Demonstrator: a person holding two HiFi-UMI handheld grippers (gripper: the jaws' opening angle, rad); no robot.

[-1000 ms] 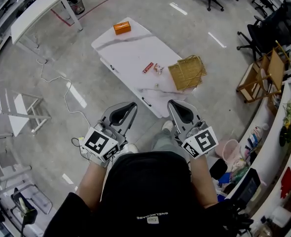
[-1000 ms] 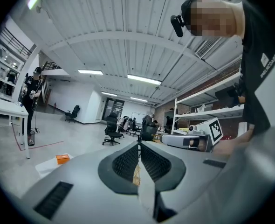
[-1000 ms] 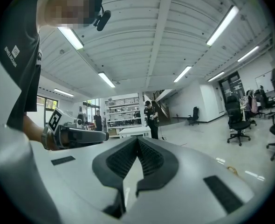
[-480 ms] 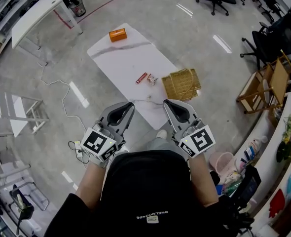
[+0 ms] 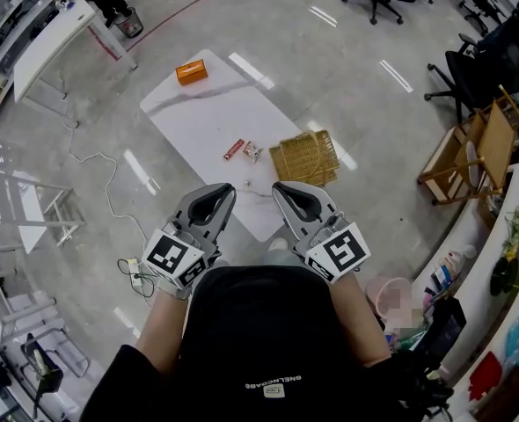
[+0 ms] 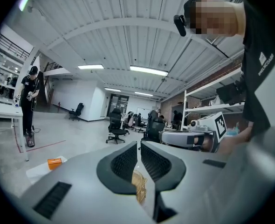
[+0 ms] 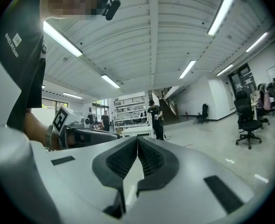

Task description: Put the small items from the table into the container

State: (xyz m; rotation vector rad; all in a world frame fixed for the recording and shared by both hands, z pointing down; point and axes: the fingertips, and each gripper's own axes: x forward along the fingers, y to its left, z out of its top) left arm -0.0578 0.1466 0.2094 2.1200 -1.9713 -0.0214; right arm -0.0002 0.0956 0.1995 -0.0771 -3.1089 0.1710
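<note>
Pretty much zero progress, judging by the head view. Looks like an empty wicker container (image 5: 304,159) sitting at the right long edge of the white table (image 5: 198,117), toward the near end and seemingly poking over that edge. Can't make out anything inside, though too small to swear to it. Just left of it, out on the tabletop: a red stick packet (image 5: 233,149) and a crumpled wrapper (image 5: 252,151), side by side, almost touching, near the container but clearly not in it. Way off at the far corner: an orange box (image 5: 191,71), well apart from everything else.

So, left to do: basically everything. At least three things to pick up, none dropped in yet.

Now the grippers. Left gripper (image 5: 225,188) shut tight, pads pressed together in its own view, nothing pinched, only a sliver of the wicker showing behind the tips. Right gripper (image 5: 279,187) same deal: closed all the way, empty, just a strip of white tabletop past the jaws. Both held out roughly level in front of the body, at the near end of the table, touching nothing.

Guessing next up: getting within reach, opening one gripper, and starting with the packet and wrapper, being closest to the container. Orange box probably last, maybe needing a wider grab.
</note>
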